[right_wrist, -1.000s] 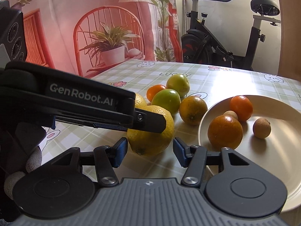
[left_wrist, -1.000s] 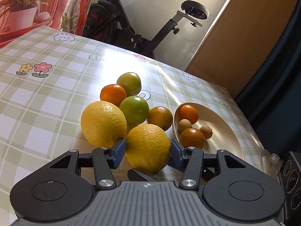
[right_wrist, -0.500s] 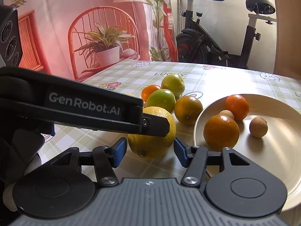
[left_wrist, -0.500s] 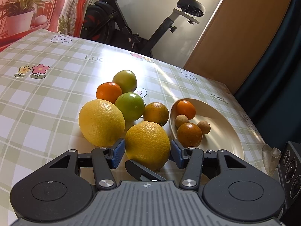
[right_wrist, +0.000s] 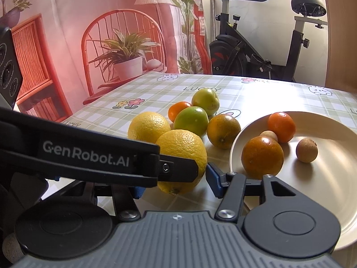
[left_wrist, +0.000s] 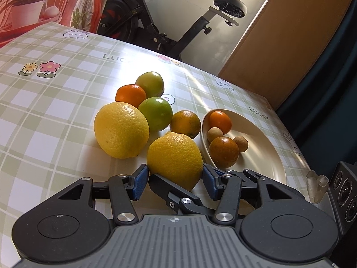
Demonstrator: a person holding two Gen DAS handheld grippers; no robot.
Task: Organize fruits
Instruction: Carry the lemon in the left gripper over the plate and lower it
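A yellow lemon (left_wrist: pixel 175 156) (right_wrist: pixel 183 147) sits low over the checked tablecloth with both grippers around it. My left gripper (left_wrist: pixel 175 182) has its blue pads against the lemon's two sides. My right gripper (right_wrist: pixel 176 186) holds the same lemon. Its right pad touches the fruit, and its left pad is hidden behind the left gripper's black finger (right_wrist: pixel 174 167). A right finger (left_wrist: pixel 169 189) crosses under the lemon in the left wrist view. To the right, the cream plate (left_wrist: pixel 267 156) (right_wrist: pixel 323 189) holds several fruits: oranges and small brown ones.
A second lemon (left_wrist: pixel 121 129), two green fruits (left_wrist: pixel 156 114) (left_wrist: pixel 150 83) and two oranges (left_wrist: pixel 130 95) (left_wrist: pixel 185 124) are clustered just behind. The table's right edge (left_wrist: pixel 296 160) runs close beyond the plate. An exercise bike (right_wrist: pixel 256 51) stands past the far edge.
The left gripper has sunk a little, so its finger sits lower across the lemon in the right wrist view. The lemon tipped slightly. The right gripper kept still.
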